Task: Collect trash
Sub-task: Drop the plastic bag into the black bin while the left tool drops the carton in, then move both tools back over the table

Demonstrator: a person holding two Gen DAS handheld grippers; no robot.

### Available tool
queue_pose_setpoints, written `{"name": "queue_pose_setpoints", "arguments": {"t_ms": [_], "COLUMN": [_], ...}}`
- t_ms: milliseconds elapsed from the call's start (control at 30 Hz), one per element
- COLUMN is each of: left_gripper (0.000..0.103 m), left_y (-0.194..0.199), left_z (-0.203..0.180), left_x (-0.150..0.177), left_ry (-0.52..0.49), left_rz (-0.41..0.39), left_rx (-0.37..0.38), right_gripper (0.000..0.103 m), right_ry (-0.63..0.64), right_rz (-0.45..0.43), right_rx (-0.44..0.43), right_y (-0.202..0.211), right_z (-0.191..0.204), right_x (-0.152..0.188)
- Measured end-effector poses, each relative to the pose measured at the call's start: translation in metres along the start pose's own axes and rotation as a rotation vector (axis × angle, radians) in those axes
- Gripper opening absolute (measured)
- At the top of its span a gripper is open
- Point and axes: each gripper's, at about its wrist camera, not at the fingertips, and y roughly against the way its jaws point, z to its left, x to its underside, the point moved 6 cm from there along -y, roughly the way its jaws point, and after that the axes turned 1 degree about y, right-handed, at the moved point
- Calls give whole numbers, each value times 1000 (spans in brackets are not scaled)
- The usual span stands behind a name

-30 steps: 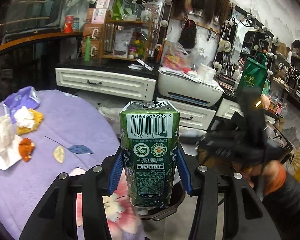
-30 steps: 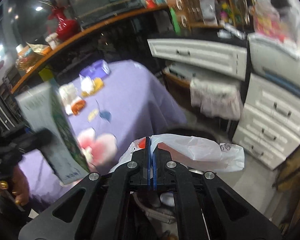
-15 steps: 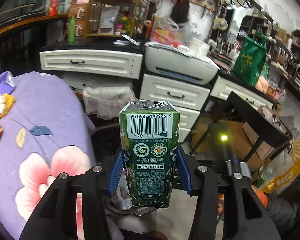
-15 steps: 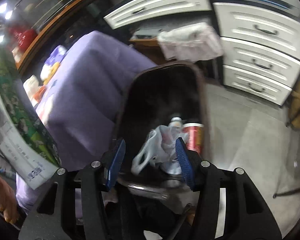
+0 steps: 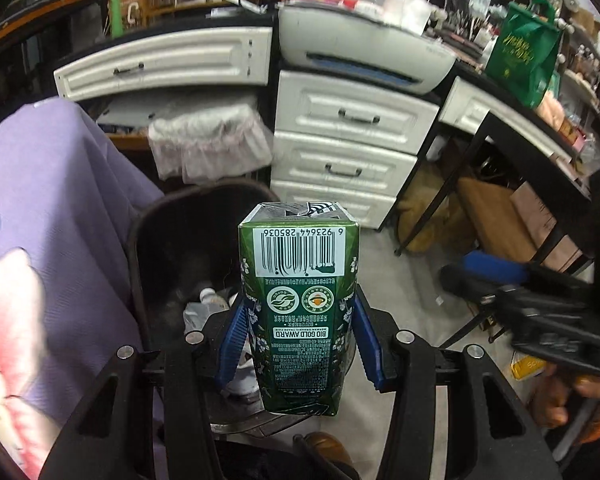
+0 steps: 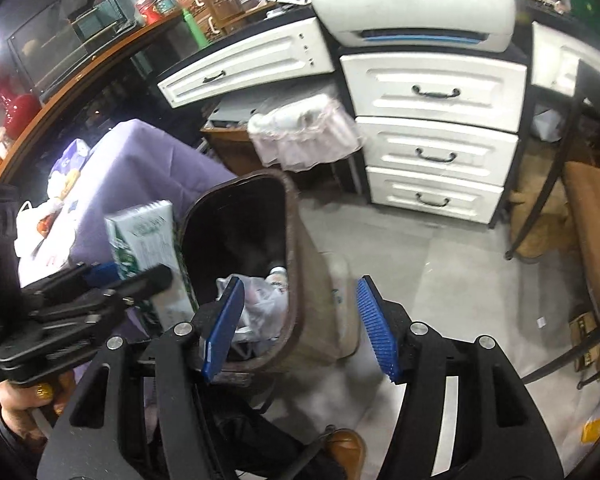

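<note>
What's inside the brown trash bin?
Inside the brown trash bin lie a crumpled white plastic bag and a white bottle. The bag covers whatever is beneath it, and the deep end is too dark to see.

White drawers (image 6: 434,148) stand on grey floor (image 6: 420,264) beside a purple-draped table (image 5: 56,216).

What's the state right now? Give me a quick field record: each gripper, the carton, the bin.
left gripper: shut on green carton
right gripper: open, holding nothing, above the bin's near rim
green carton: upright in the jaws, barcode facing camera, not yet in the bin
trash bin: open, beside purple tablecloth
bin contents: plastic bag, bottle
</note>
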Motion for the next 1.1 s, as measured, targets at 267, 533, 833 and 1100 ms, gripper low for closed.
{"name": "queue_pose_setpoints", "arguments": {"t_ms": [267, 533, 833, 1100], "left_gripper": [49, 79, 85, 93], "left_y": [-22, -21, 12, 87], "left_z": [3, 4, -2, 16], "left_x": [10, 10, 2, -15], "left_ry": [6, 29, 27, 63], "left_rz": [53, 49, -23, -195], "left_rx": [-42, -26, 8, 13], "right_gripper": [62, 62, 64, 65], "right_ry": [-9, -9, -3, 43], "right_rz": [-32, -37, -59, -69], "right_rx": [9, 9, 4, -46], "right_y": [10, 13, 18, 20], "right_z": [-8, -4, 2, 44], "right_x": [-4, -6, -13, -24]}}
